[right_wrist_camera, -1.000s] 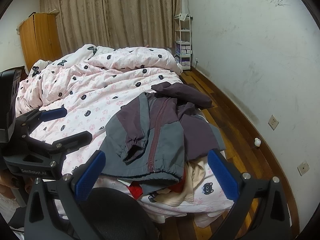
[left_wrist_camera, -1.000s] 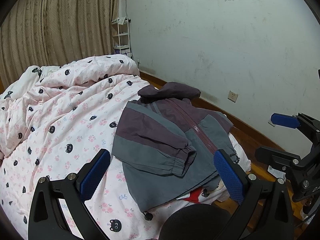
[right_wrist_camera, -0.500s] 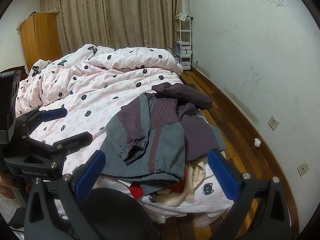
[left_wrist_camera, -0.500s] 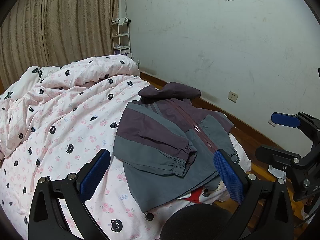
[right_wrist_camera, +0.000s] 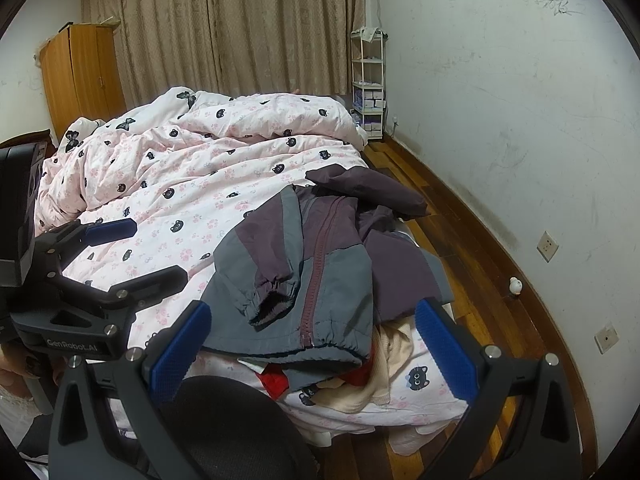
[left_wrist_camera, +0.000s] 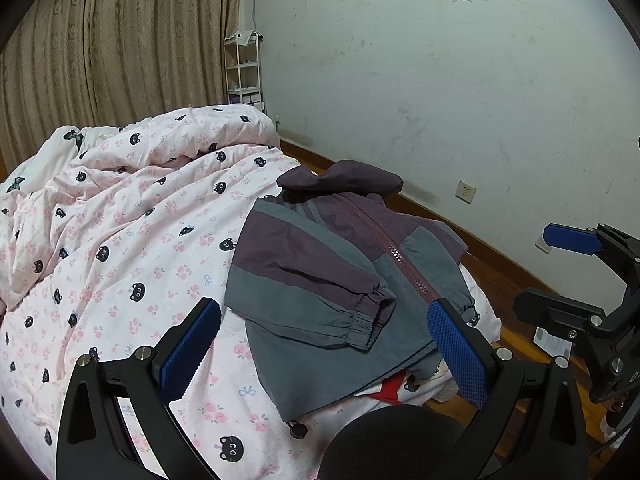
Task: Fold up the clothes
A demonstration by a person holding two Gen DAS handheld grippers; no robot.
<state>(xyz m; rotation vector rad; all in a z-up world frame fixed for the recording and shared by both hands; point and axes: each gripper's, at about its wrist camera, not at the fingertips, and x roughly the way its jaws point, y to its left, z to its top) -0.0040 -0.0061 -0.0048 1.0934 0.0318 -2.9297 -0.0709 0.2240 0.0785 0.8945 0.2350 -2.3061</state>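
Note:
A grey and purple zip jacket lies on the near corner of the bed, hood away from me, one sleeve folded across its front; it also shows in the right wrist view. Under its hem lie a red garment and a cream one. My left gripper is open and empty, held just short of the jacket's hem. My right gripper is open and empty, held in front of the hem. Each gripper shows at the edge of the other's view.
A pink quilt with black cat faces covers the bed. A black chair back sits right below both grippers. Wooden floor and a white wall run along the right. A white shelf rack and a wooden wardrobe stand behind.
Almost nothing has changed. Both grippers stay open and hold nearly still in front of the jacket, with only a slight drift of the views.

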